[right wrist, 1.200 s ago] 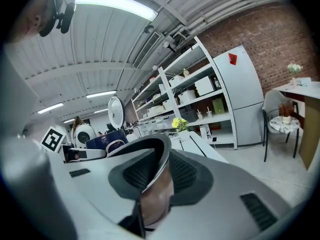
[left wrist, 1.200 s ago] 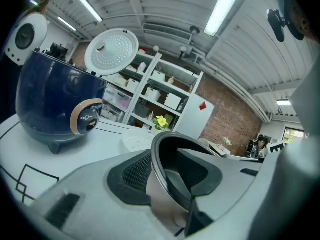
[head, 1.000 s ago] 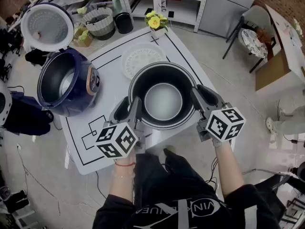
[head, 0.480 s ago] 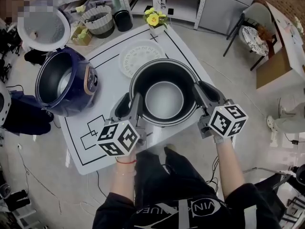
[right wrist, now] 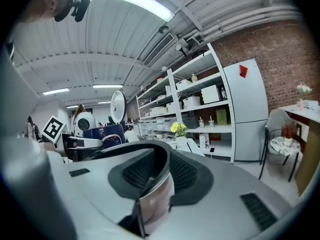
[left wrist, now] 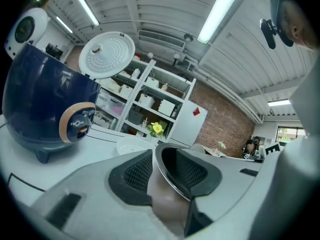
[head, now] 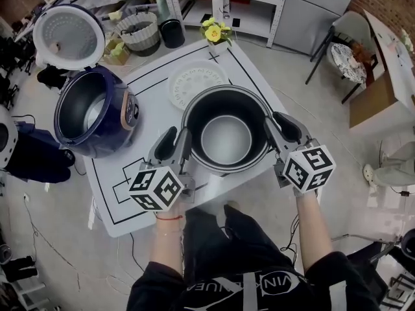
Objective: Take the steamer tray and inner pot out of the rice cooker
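The dark inner pot (head: 225, 141) sits over the near half of the white table, held by its rim from both sides. My left gripper (head: 176, 140) is shut on the left rim, with the pot wall (left wrist: 167, 204) between its pads. My right gripper (head: 277, 127) holds the right rim. Its jaws have just been opening a little, but the pot wall (right wrist: 152, 199) is still between the pads and touching them. The white steamer tray (head: 196, 81) lies flat on the table behind the pot. The blue rice cooker (head: 91, 112) stands at the left with its lid (head: 68, 36) up.
A small vase of yellow flowers (head: 214, 32) stands at the table's far corner. Shelves, a basket (head: 139, 31) and a dark bin (head: 172, 31) are on the floor behind. A chair (head: 350, 54) and a desk stand at the right. The person's legs are at the table's near edge.
The right gripper has rolled slightly on the rim. The pot, the left gripper and the tray stay where they were.
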{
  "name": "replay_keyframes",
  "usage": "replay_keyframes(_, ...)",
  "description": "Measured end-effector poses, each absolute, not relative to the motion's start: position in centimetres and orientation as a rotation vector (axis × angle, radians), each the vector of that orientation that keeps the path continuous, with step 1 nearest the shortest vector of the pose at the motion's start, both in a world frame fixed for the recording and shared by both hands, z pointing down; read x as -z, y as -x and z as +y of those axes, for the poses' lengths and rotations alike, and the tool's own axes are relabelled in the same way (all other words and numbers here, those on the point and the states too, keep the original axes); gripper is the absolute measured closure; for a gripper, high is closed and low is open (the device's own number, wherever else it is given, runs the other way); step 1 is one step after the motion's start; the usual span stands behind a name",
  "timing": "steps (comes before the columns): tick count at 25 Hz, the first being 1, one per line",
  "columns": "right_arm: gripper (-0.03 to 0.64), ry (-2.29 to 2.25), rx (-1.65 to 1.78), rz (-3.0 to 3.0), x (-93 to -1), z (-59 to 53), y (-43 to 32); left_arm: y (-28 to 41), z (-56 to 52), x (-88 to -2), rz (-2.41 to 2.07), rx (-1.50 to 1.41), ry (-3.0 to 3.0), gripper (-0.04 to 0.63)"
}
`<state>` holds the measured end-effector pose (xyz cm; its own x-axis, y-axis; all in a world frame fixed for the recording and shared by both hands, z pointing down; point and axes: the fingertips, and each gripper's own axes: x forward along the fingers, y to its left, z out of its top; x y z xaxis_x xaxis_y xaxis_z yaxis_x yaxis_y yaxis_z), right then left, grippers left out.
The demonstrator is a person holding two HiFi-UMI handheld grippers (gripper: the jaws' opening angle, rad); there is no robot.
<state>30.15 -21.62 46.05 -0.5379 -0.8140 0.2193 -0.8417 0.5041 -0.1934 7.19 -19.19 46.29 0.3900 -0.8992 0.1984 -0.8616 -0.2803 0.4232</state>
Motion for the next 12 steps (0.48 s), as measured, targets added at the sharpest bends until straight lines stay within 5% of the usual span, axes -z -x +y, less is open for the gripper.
replay_keyframes(12, 0.615, -1.419, -0.333, -2.758, -41.7, -20.0, -29.7, -4.9, -17.8, -40.8, -1.726, 0.094, -2.326, 0.566)
